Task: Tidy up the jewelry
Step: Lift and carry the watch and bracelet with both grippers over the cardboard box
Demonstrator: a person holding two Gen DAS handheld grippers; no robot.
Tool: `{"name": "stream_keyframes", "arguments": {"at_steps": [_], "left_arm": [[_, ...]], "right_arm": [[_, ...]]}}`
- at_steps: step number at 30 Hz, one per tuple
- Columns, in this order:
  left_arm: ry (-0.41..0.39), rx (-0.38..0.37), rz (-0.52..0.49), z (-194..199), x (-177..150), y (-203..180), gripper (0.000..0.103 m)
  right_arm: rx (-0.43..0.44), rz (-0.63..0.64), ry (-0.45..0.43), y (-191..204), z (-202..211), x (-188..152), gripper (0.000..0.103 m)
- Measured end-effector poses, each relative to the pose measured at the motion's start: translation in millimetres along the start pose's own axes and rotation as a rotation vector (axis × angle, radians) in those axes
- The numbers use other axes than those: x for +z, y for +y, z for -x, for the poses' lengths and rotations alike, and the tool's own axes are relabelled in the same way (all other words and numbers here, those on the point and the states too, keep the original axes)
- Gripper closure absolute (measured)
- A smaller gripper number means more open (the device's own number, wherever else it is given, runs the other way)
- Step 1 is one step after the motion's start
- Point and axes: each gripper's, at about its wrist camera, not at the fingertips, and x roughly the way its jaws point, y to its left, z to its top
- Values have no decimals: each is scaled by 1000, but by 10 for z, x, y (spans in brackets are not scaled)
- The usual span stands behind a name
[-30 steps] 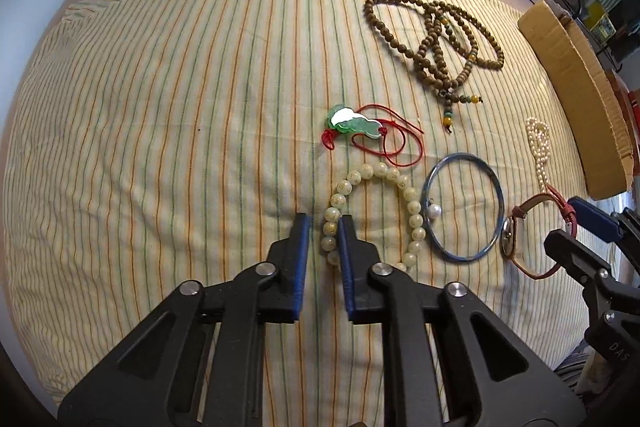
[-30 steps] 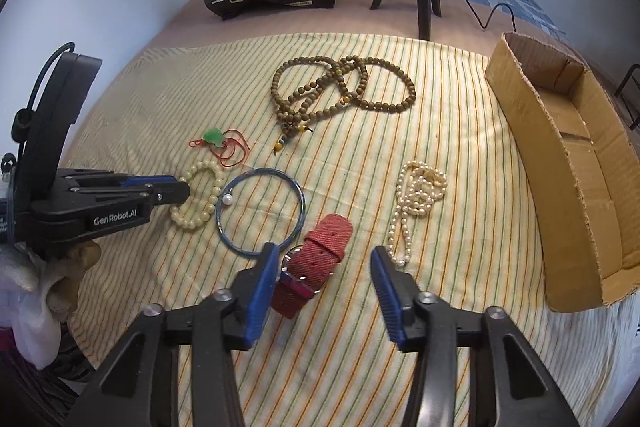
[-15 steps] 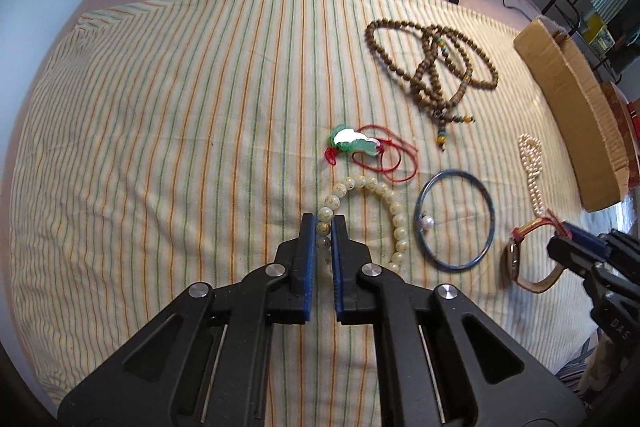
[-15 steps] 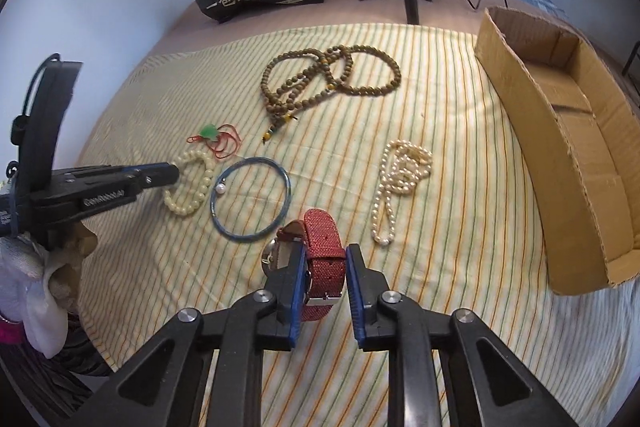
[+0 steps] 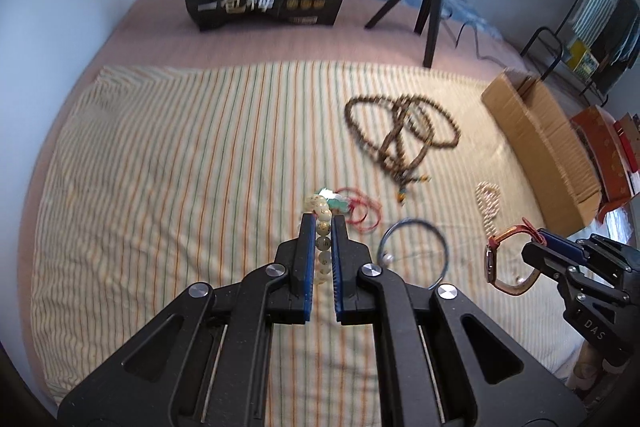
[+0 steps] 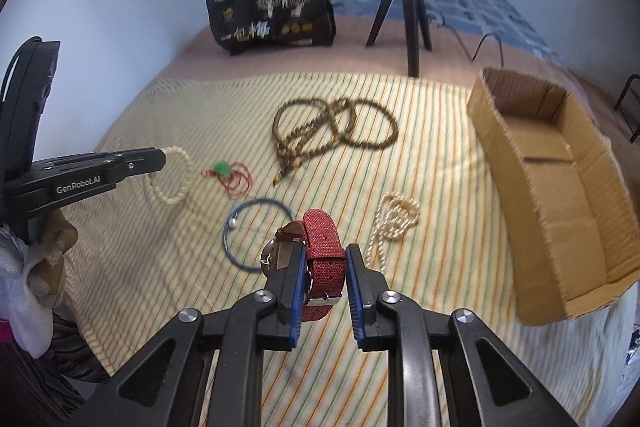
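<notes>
- Left wrist view: The left gripper (image 5: pixel 321 227) is closed tight on the pale bead bracelet (image 5: pixel 322 227), which is held up off the striped cloth (image 5: pixel 180 167).
- The bracelet's beads are seen between the blue pads (image 5: pixel 307 251), with a few beads sticking out past the tips.
- The right gripper (image 5: pixel 536 237) is seen at the right side, with the red watch (image 5: pixel 506 259) hanging from it above the cloth.
- The cardboard box (image 5: pixel 536 151) is seen far to the right; its inside is hidden from here.
- A wide bare part of the cloth is seen on the left.

- Right wrist view: The right gripper (image 6: pixel 323 259) is closed on the red watch (image 6: pixel 322 251), its strap squeezed between the blue pads (image 6: pixel 297 279).
- The cardboard box (image 6: pixel 560 187) is seen open on the right, at the cloth's edge; nothing is seen in it.
- The blue bangle (image 6: pixel 256 233), the pearl necklace (image 6: pixel 394 223), the brown bead string (image 6: pixel 332 131) and the green pendant (image 6: pixel 222 169) are left lying on the cloth.
- The left gripper (image 6: pixel 162 159) is seen at the left, with the bracelet (image 6: pixel 170 181) hanging from its tip.
- Bare cloth is seen between the pearl necklace and the box.
</notes>
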Motion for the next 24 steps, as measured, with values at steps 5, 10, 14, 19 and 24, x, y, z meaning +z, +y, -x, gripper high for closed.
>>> {"name": "stream_keyframes", "arguments": {"at_steps": [5, 10, 14, 19, 24], "left_arm": [[-56, -37, -3, 109, 147, -183, 98], [-104, -86, -3, 267, 295, -361, 98], [-142, -108, -39, 364, 397, -587, 98], [-162, -152, -80, 391, 501, -919, 98], [-176, -194, -126, 375, 616, -1274, 98]], "right_arm": [[-16, -17, -49, -107, 160, 81, 85], [-52, -46, -101, -307, 353, 175, 85], [-85, -93, -148, -554, 533, 246, 85], [-157, -141, -194, -908, 730, 291, 85], [-209, -202, -206, -1286, 842, 271, 85]]}}
